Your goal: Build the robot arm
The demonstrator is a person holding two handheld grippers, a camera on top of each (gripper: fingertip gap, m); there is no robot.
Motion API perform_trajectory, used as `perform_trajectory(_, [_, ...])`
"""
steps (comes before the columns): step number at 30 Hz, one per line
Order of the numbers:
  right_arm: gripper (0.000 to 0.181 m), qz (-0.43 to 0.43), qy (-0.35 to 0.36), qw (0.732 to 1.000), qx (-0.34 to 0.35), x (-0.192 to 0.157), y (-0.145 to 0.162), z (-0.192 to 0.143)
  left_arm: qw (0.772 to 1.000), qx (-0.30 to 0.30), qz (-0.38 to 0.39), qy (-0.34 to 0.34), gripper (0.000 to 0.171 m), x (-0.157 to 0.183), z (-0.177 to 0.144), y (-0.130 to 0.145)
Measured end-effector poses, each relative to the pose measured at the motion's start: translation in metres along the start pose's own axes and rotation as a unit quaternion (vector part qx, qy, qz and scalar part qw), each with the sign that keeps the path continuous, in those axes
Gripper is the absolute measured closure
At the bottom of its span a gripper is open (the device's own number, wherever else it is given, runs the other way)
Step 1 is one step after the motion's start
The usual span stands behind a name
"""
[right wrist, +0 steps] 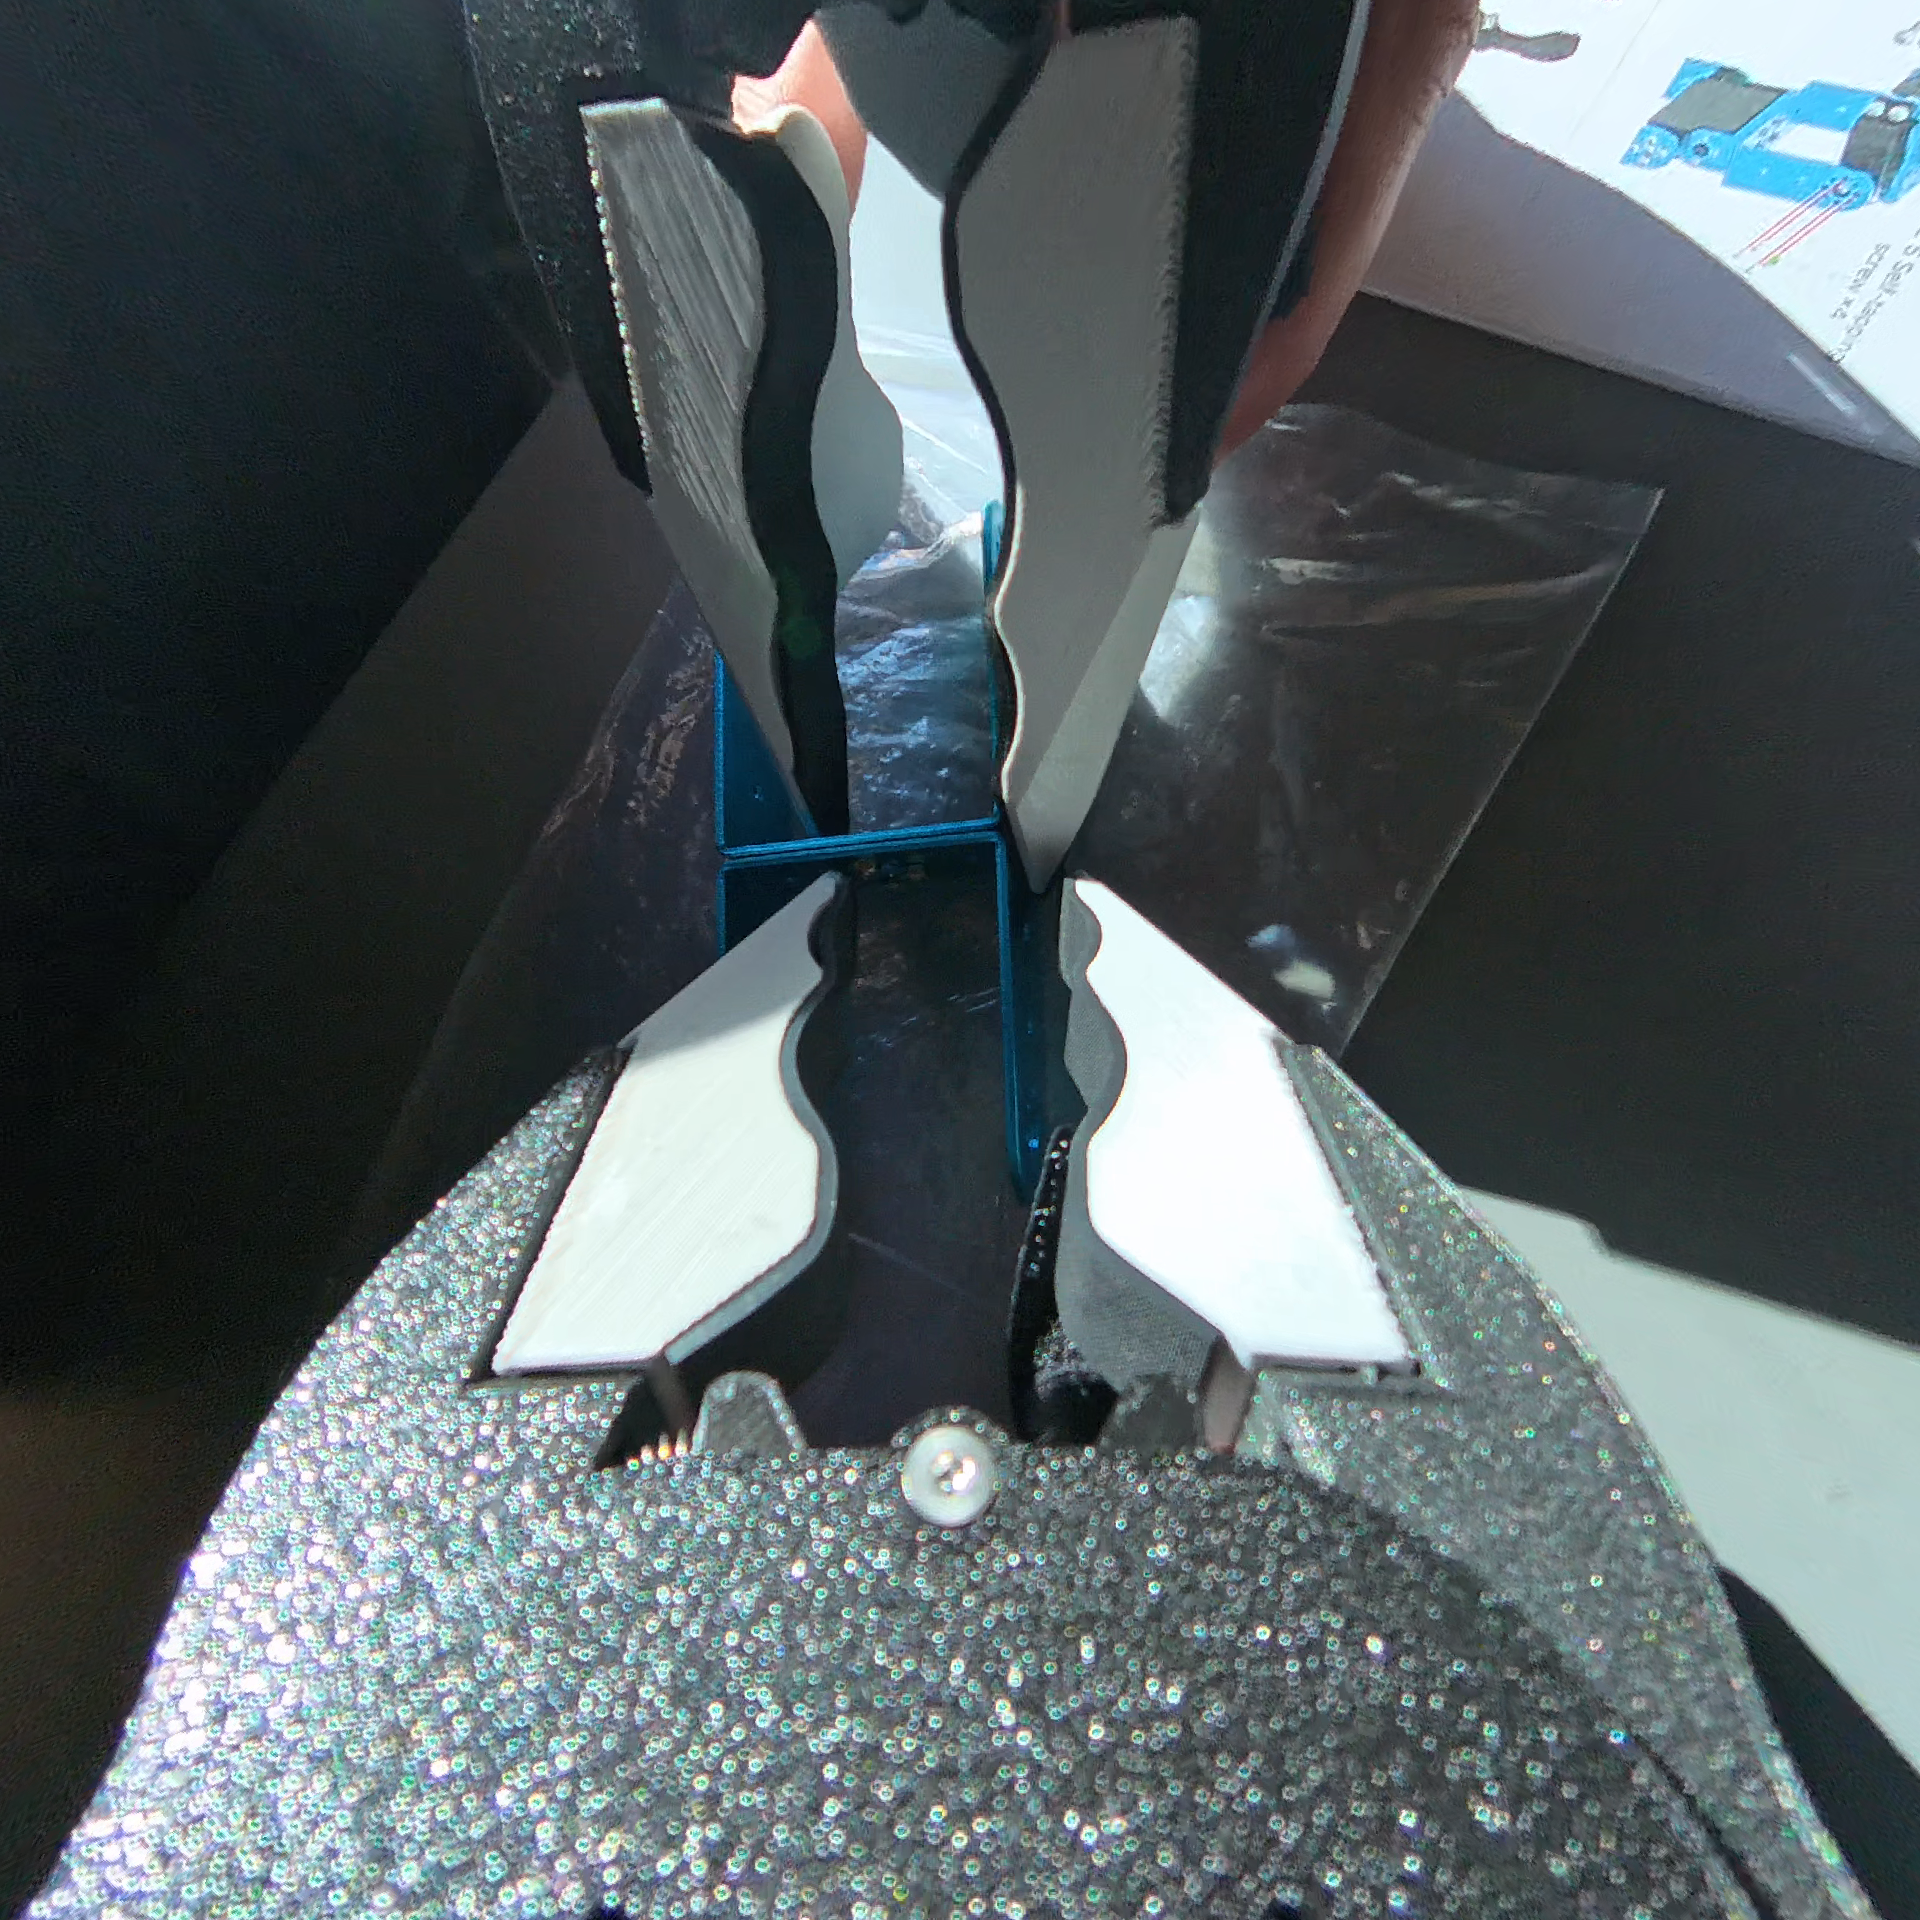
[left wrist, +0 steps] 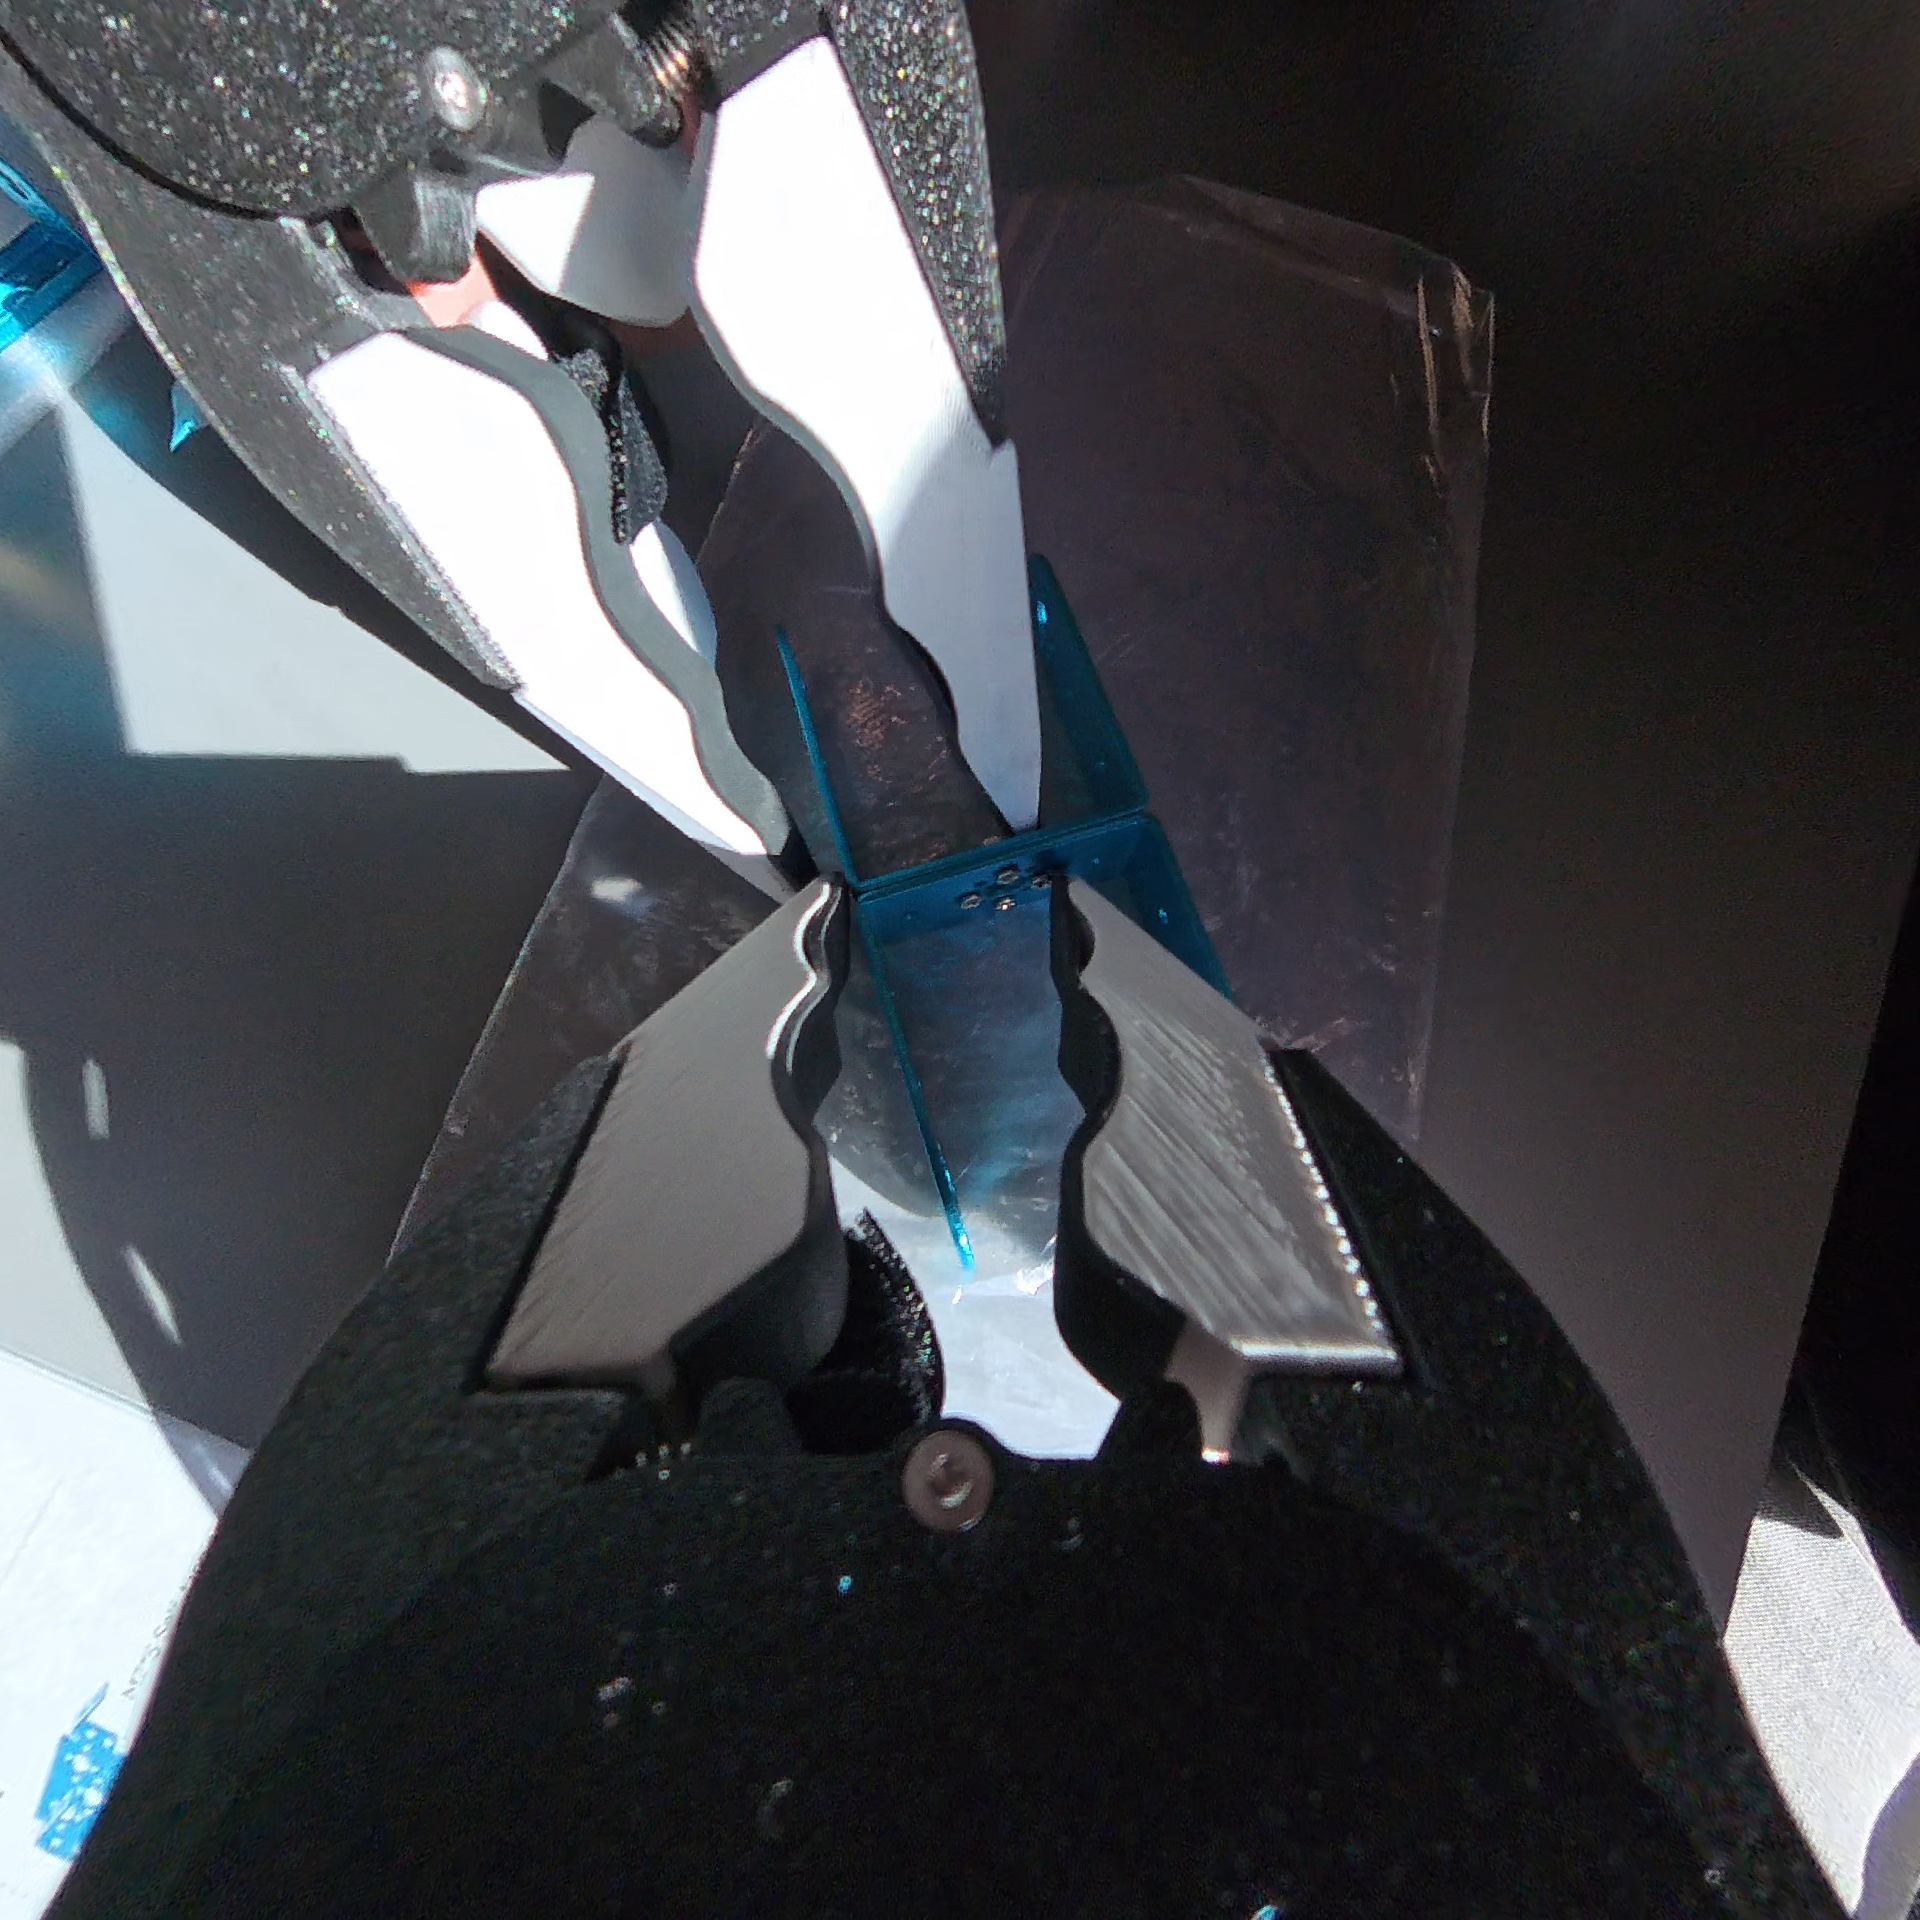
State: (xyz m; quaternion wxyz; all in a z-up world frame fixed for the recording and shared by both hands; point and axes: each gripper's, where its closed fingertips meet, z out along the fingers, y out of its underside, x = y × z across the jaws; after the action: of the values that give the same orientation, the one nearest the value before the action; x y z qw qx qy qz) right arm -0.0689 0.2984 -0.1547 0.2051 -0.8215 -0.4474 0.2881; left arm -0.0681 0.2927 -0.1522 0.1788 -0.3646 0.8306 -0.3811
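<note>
The blue bracket (left wrist: 977, 914), sleeved in a clear bag (left wrist: 1247, 623), is clamped between the narrowly parted left gripper (left wrist: 951, 904) and right gripper (right wrist: 951, 883); slippage on the film is possible.

Right claw (right wrist: 951, 883): glitter-grey body at bottom, white fingers (right wrist: 707, 1174) with dark wavy pads; jaws set on either side of a blue bracket, tips at its outer walls.
Left claw (right wrist: 914, 821): enters from top, pointing toward the camera; white fingers, tips meeting the same bracket from the far side.
Bracket (right wrist: 862, 840): blue metal, thin walls, H-like from this angle, cross-wall between the two claws' tips.
Bag (right wrist: 1351, 727): clear plastic, wrinkled, lying under and around the bracket.
Desk (right wrist: 1662, 1455): white, mostly in deep shadow.
Sheet (right wrist: 1714, 156): printed paper with blue drawing, top right.
Hand (right wrist: 1340, 208): partly visible behind left claw.
</note>
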Motion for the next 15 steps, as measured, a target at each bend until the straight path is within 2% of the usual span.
perform_trajectory(5, [0.142,0.003,-0.001,1.0,-0.003,-0.0016,0.001,-0.0001,1.0,-0.001,-0.002,0.005,0.134,0.0008,0.0008,-0.0003])
perform_trajectory(7, [0.129,0.005,-0.022,1.0,-0.001,-0.0066,0.0018,0.0,1.0,-0.002,-0.001,0.002,0.134,0.0006,0.0014,-0.0001])
perform_trajectory(15, [0.137,-0.027,0.033,0.999,-0.028,-0.0013,0.003,0.0026,1.0,-0.002,-0.003,0.003,0.134,0.0006,0.0014,-0.0002])
